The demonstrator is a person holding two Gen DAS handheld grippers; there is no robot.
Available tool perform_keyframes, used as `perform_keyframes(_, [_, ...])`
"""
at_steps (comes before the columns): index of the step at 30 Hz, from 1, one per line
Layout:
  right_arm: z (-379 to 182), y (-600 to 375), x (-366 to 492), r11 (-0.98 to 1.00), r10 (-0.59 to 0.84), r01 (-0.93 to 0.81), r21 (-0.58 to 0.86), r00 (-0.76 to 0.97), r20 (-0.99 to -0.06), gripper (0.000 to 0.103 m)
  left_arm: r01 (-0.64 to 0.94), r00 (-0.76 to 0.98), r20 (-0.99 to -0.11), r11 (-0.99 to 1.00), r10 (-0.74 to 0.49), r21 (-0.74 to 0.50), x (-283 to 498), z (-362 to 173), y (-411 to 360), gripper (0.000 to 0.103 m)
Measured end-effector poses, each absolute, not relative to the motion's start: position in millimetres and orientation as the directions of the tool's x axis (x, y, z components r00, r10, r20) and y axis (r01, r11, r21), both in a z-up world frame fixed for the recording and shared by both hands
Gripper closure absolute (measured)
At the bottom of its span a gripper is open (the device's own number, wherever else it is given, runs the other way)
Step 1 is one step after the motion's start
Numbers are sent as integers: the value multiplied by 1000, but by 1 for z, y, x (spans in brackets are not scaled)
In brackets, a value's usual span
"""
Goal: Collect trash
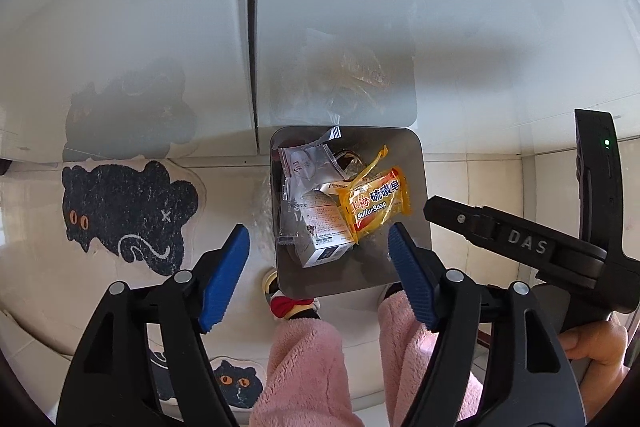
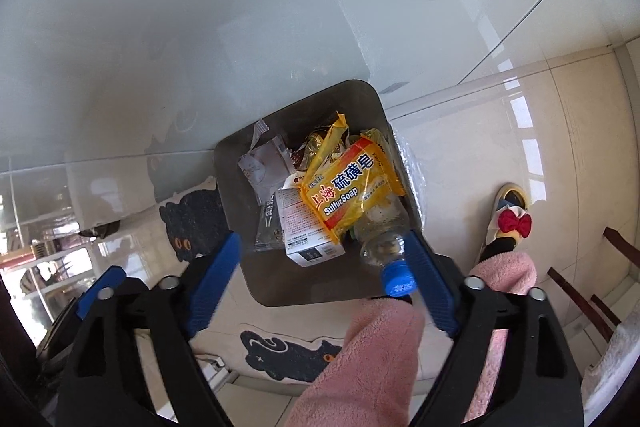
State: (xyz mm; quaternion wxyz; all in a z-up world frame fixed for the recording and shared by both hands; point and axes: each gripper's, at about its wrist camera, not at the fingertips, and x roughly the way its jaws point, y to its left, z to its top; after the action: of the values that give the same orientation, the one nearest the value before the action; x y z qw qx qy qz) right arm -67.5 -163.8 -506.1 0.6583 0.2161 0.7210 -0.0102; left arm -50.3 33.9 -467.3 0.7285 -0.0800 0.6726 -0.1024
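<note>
Both sets of blue-padded jaws stand apart and empty: the left gripper (image 1: 318, 275) and the right gripper (image 2: 324, 285) hang above the grey square bin (image 2: 280, 287) on the floor. Inside lie a yellow sulfur-soap wrapper (image 2: 348, 189), a white printed carton (image 2: 306, 227), a silvery sachet (image 1: 304, 163) and a clear bottle with blue cap (image 2: 396, 277). Judging by this, the drop looks complete; lift straight up so neither pad catches the bottle neck.

Black gripper frames, blue ribbed fingers (image 1: 224, 279), pink fleece trousers (image 1: 308, 367)
</note>
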Motion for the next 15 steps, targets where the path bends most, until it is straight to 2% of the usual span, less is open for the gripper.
perform_keyframes(3, [-487,-167,-72,928,276,274,254,-42,-960,3,26,81,-962,965,-262,-261,-55,-454,38,23])
perform_keyframes(9, [-431,-181,-78,965,213,163,207,-22,-977,3,51,120,-954,961,-275,-271,-70,-406,36,13])
perform_keyframes(12, [-394,-192,-82,976,187,107,187,15,-982,3,77,154,-946,958,-285,-276,-77,-375,35,8])
perform_keyframes(15, [-358,-201,-87,987,150,43,153,55,-987,3,112,195,-941,960,-276,-258,-83,-342,30,8])
